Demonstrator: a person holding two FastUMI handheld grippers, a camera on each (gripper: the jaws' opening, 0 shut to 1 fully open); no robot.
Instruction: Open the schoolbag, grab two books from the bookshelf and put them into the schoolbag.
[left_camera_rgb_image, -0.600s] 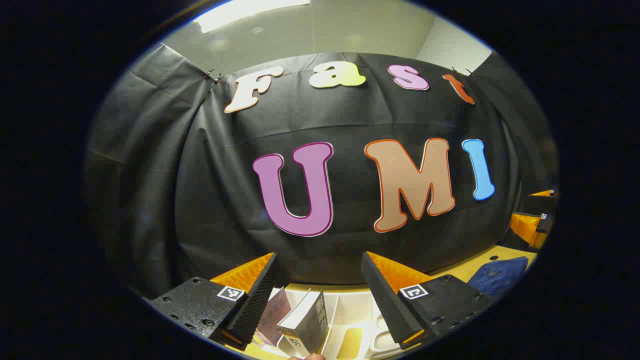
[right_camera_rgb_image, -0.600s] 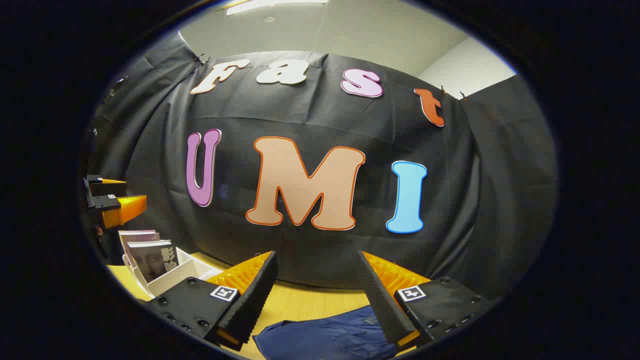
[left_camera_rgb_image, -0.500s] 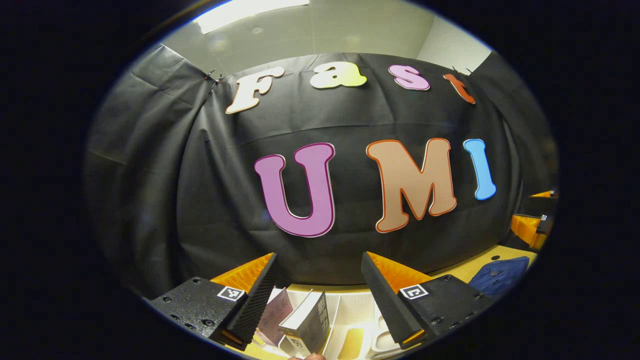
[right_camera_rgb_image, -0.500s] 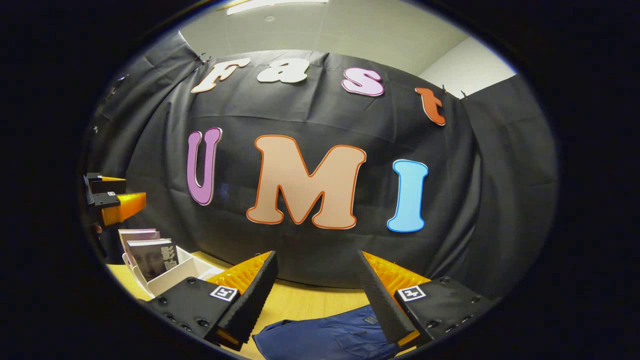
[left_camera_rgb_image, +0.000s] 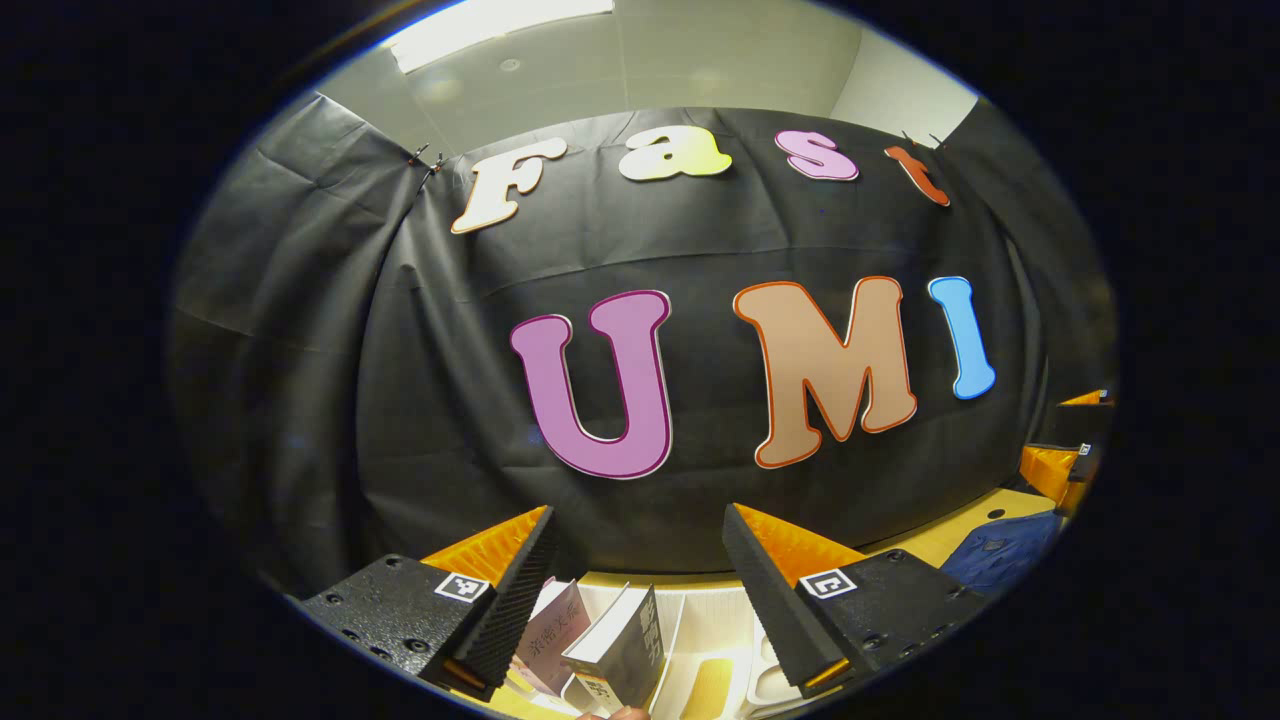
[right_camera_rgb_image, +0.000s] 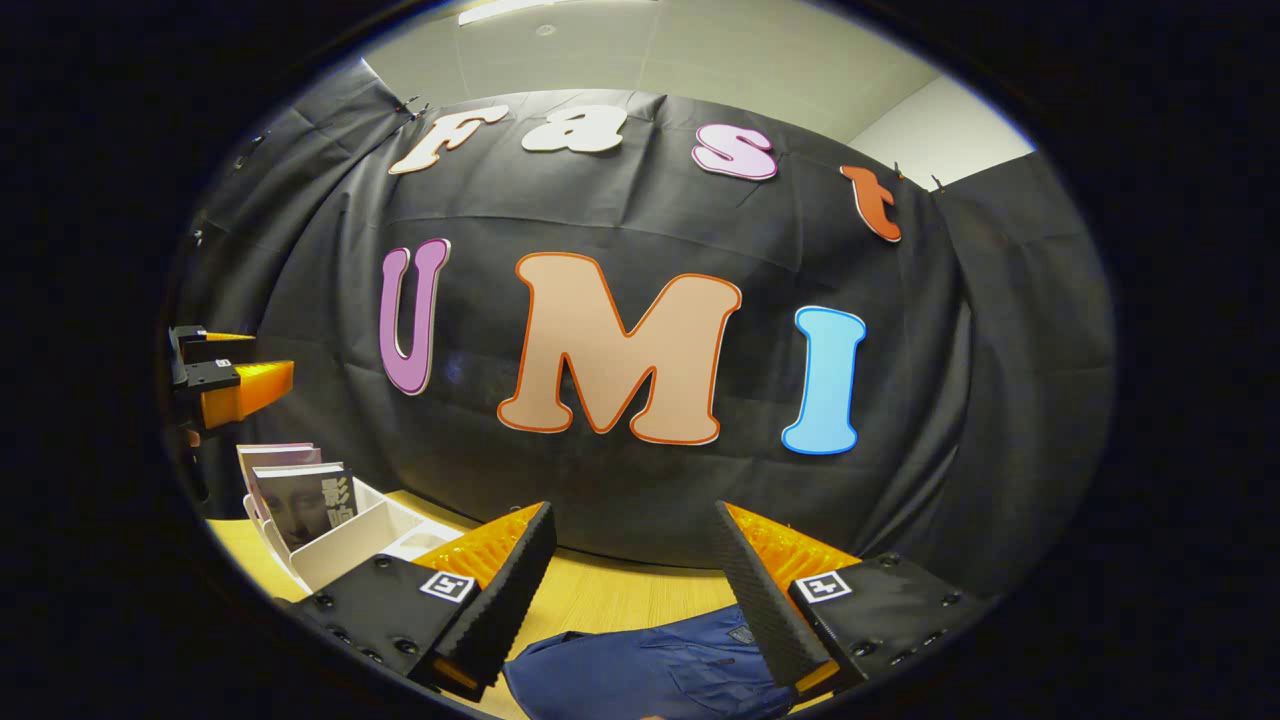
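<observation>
Wood table (right_camera_rgb_image: 610, 600), black cloth behind: right gripper (right_camera_rgb_image: 632, 590), fingers spread and empty, has the flat blue schoolbag (right_camera_rgb_image: 650, 675) at its 6 o'clock, nearer than the left's

Two books (left_camera_rgb_image: 600, 640) lean in the white bookshelf (left_camera_rgb_image: 715, 625) (open above); its other slots are free.

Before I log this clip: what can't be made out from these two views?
- Schoolbag: right gripper view's lower edge and the right tongs cut it off; open or zipped, cannot tell.
- Books in the bookshelf: left tongs hide part; count unclear.
- Schoolbag in left gripper view: small at the edge.
</observation>
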